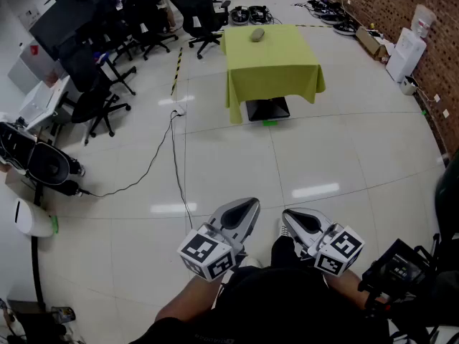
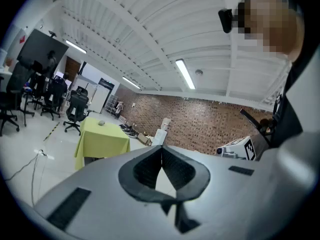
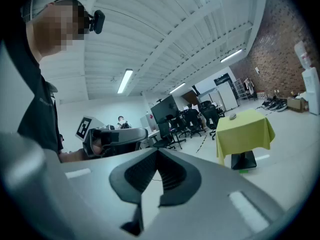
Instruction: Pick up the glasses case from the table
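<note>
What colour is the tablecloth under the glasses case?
Yellow-green tablecloth; the head view shows it best.

Left tongs (image 1: 251, 203) and right tongs (image 1: 288, 215) closed, empty

You're wearing a dark top (image 1: 287, 303), with a small black camera (image 3: 98, 19) sitting beside your head. You're carrying two matching tools: the left gripper (image 1: 252, 203) and the right gripper (image 1: 286, 214) are both showing smooth, pale grey shells tapering to a point. Each one is wearing black ribbed pads (image 2: 146, 168) framing a diamond-shaped opening, each is showing flat rectangular strips (image 2: 70, 207) set into its grey flanks, and each is carrying a cube (image 1: 206, 254) covered in black-and-white square markers at its rear.
</note>
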